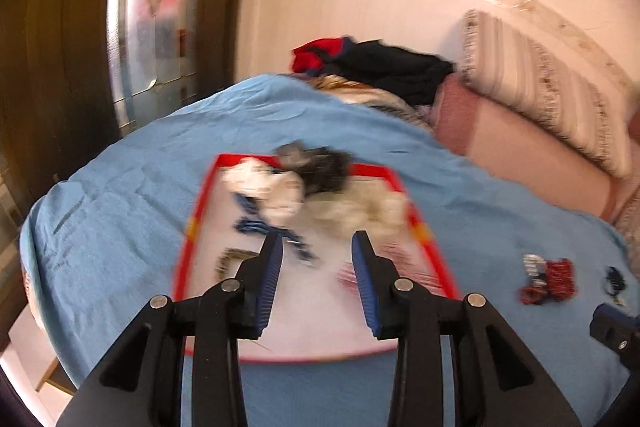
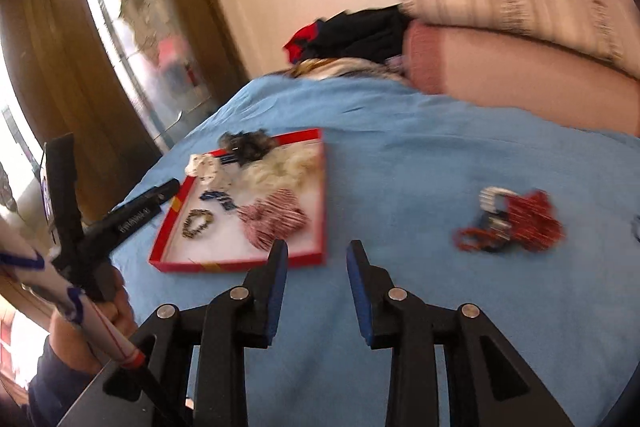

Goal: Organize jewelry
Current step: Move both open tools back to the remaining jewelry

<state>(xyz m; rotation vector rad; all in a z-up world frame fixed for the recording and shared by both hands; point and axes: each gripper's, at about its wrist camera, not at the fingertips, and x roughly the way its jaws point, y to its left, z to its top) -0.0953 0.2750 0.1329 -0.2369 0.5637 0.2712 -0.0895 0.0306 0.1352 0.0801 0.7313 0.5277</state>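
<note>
Both grippers, left [image 1: 317, 247] and right [image 2: 317, 255], hung empty with jaws released, so grabbing the loose beads [image 2: 516, 221] for the tray [image 2: 240, 263] looked next.

I read the bed cover [image 2: 420, 147] as matt blue cloth, lightly creased. The red tray [image 2: 320, 187] looks like card with a smooth pale floor. In it lie a striped cloth scrunchie [image 2: 272, 223] and a beaded bracelet [image 2: 197, 223]; to the right, a glossy red bead bunch [image 2: 532, 223]. My gripper pads [image 1: 272, 283] are ribbed blue, on matt black plastic with bright metal pins. The far pillow [image 1: 540, 87] is striped woven cloth.
</note>
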